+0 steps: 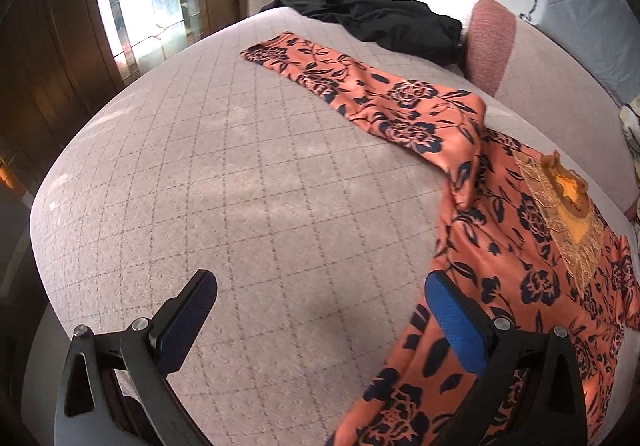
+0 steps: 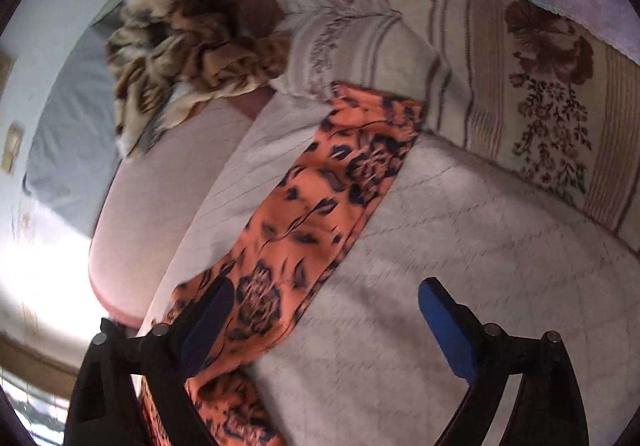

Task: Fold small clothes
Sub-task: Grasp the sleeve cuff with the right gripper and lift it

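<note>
Both grippers' fingers [image 1: 456, 322] [image 2: 444, 322] hover spread (gripping nothing) above the floral garment [image 1: 500, 246].

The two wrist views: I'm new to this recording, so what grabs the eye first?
The orange garment with dark floral print dominates, spread across the pale quilted bed cover, one sleeve stretched out in each view. A crumpled black cloth lies at the far edge, and a tiger-striped plush blanket is heaped beyond the other sleeve. Both grippers' jaws stand open.
</note>
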A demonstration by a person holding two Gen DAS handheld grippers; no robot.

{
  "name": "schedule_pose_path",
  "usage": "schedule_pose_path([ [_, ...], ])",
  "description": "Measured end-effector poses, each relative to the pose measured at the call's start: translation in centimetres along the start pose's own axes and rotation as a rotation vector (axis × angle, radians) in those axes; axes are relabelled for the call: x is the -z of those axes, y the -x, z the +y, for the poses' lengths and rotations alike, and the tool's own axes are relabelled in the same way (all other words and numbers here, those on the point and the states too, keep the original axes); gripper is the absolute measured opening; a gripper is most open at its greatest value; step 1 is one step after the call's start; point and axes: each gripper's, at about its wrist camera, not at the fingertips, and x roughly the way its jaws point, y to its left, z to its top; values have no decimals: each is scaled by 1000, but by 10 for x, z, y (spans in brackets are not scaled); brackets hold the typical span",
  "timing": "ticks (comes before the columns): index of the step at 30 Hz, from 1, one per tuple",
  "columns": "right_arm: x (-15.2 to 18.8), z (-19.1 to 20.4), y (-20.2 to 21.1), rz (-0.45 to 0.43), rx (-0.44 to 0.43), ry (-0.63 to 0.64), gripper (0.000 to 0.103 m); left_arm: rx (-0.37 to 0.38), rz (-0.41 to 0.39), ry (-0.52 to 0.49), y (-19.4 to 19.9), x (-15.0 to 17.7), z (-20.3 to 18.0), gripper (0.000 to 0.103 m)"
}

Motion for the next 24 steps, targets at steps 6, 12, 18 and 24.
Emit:
schedule_pose_path([
  [6,-75,-22,-57,-44,164,-79,83,-65,7,69,-22,-8,32,103],
  [12,-89,-1,-82,-45,258,49,5,-65,20,91,-35,-10,41,103],
  [18,-78,104,-22,-166,111,337,5,-40,-3,124,-30,-6,58,103],
  [24,10,265,70,-240,-258,595,5,-2,-41,149,-13,0,75,103],
])
